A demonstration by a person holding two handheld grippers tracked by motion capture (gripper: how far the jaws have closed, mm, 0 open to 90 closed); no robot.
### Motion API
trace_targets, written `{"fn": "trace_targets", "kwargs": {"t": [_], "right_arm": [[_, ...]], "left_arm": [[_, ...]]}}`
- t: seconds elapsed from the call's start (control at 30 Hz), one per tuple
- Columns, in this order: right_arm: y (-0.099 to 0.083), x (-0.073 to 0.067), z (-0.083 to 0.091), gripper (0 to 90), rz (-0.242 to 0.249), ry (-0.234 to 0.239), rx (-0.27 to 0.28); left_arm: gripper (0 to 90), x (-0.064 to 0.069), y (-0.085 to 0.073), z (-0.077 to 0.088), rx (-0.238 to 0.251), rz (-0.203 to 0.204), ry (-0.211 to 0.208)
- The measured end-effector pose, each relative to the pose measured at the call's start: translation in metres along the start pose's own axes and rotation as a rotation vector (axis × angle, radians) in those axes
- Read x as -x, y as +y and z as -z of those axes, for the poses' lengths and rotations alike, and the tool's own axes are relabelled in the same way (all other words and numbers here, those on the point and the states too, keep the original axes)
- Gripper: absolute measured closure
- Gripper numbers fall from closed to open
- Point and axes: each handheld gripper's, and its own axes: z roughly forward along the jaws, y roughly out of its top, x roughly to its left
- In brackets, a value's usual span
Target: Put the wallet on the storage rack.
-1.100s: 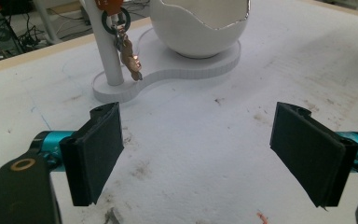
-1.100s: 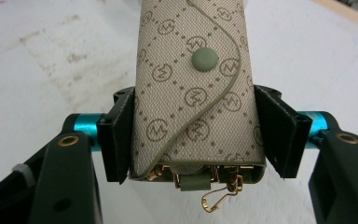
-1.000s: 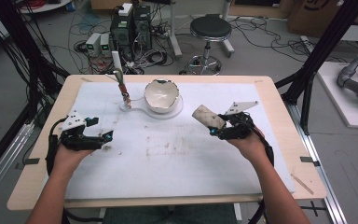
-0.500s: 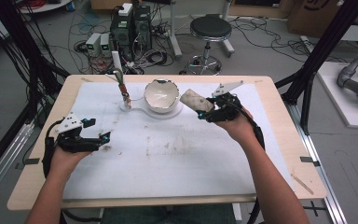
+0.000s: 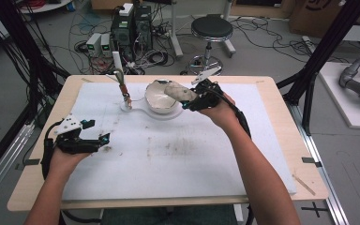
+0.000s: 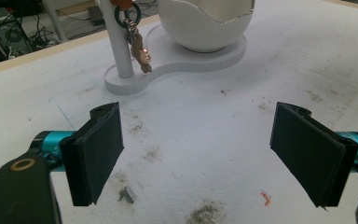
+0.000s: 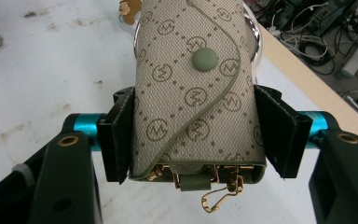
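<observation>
Seen from above, the right tool point(image 5: 187, 96) grips a small key pouch point(image 5: 179, 91) and holds it just above the rim of a white, egg-shaped bowl point(image 5: 158, 99), while the left tool point(image 5: 104, 139) rests low on the bench well apart from it, jaws spread wide with nothing between them. The right tool's own camera adds what the overhead cannot: the pouch point(image 7: 193, 88) is beige woven cloth printed with small round logos, edged in olive green, closed by a green snap button, with gold hooks hanging from its near end; both black pads press against its sides. The left tool's camera looks ahead past its open pads to the bowl point(image 6: 205, 25) on a flat white stand point(image 6: 168, 65), and to a white post point(image 6: 119, 46) carrying a ring with a copper-coloured charm point(image 6: 140, 51). The bench point(image 5: 272, 84) is pale wood under a white, smudged mat point(image 5: 178, 159). Beyond it lie tangled cables, computer boxes point(image 5: 131, 26) and a black stool point(image 5: 212, 29).
</observation>
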Motion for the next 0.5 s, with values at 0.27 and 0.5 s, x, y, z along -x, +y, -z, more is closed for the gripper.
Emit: {"fn": "trace_targets", "kwargs": {"t": [0.27,0.5], "right_arm": [[0.022,-0.003,-0.028,35.8,0.038,0.009,-0.049],[0.029,-0.005,-0.051,35.8,0.050,0.008,-0.081]], "left_arm": [[17.0,0.000,0.000,0.000,-0.001,0.000,0.002],[17.0,0.000,-0.001,0.001,0.000,0.002,0.005]]}}
